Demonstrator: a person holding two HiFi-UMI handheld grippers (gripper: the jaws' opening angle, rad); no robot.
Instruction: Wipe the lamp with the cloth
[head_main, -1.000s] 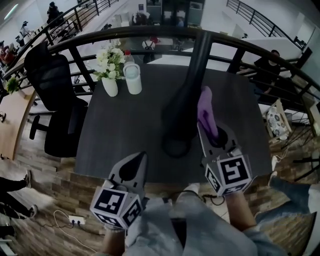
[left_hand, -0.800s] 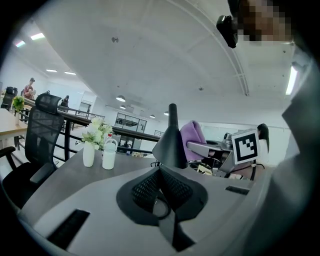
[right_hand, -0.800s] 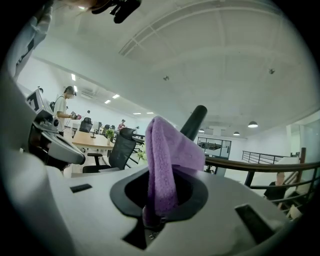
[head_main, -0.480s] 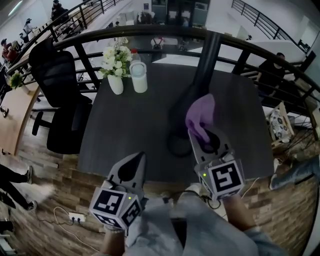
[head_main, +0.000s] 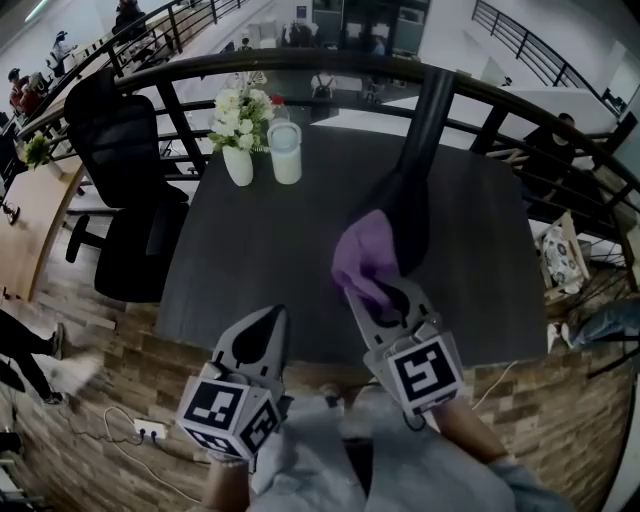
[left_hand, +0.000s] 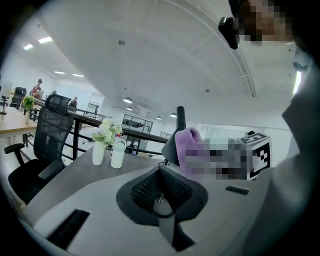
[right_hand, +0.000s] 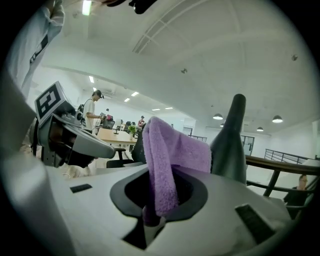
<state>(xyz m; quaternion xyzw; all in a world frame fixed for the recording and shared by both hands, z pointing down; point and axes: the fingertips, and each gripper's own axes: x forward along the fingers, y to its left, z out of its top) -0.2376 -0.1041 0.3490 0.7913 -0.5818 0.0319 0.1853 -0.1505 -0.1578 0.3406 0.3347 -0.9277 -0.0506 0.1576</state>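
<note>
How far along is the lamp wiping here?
Done: the purple cloth is picked up and pinched in the right gripper. In hand: the cloth sits against, or right beside, the black lamp low on its flared body. Left: how much surface has been wiped cannot be told. The left gripper is shut and empty at the table edge.

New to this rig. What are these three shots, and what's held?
No robot here: a person holds a two-jaw tool in each hand. The head view looks down from the person's head; the other two cameras ride on the tools, looking along their jaws. The right tool is shut on a purple cloth next to the black lamp. The left tool is shut, empty. The dark table also carries a flower vase and a pale cup.
</note>
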